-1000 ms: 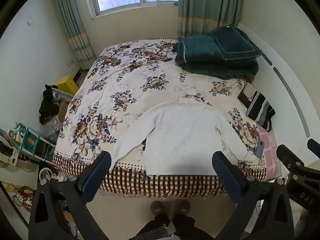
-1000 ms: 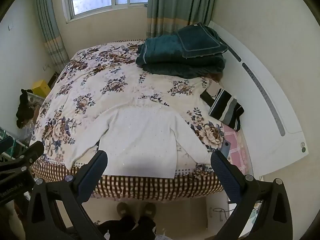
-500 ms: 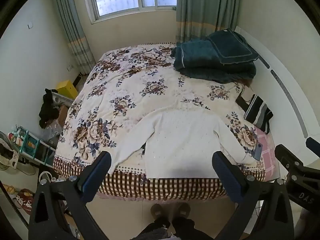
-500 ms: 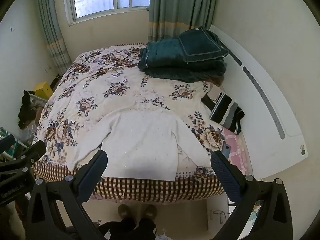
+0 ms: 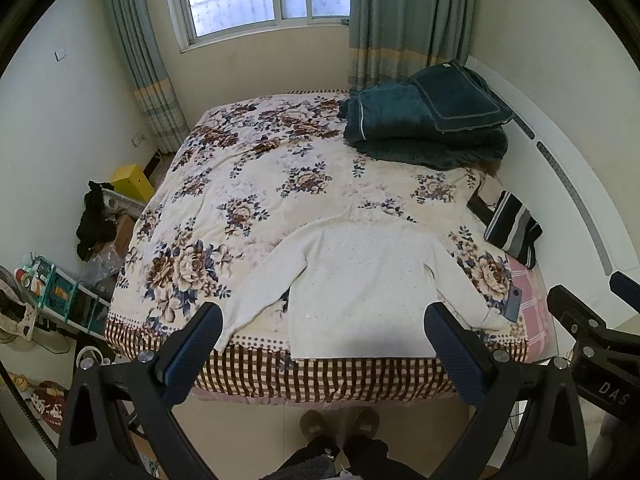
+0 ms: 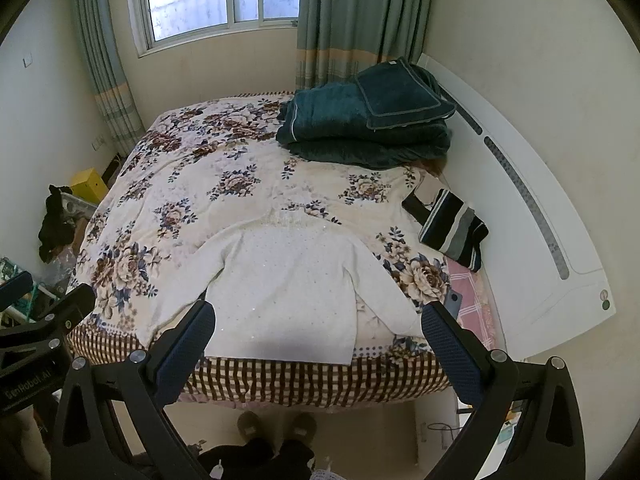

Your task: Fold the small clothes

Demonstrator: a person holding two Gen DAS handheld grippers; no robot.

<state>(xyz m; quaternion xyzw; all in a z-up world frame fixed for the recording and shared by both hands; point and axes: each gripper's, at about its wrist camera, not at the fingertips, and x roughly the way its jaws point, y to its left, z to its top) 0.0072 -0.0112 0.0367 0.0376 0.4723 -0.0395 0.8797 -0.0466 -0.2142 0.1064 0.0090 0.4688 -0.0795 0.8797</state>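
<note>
A white knitted sweater lies flat on the floral bedspread near the bed's front edge, sleeves spread to both sides. It also shows in the right wrist view. My left gripper is open and empty, held high above and in front of the bed's foot. My right gripper is open and empty too, beside the left one. Part of the right gripper shows at the right edge of the left wrist view.
A stack of dark teal blankets sits at the bed's far right. A striped garment and a phone lie by the right edge. Clutter and a yellow box stand on the floor at left. The person's slippers are below.
Both grippers have tilted up or drawn back a little, so the bed and sweater sit slightly lower and farther in both views. The sweater has not moved.
</note>
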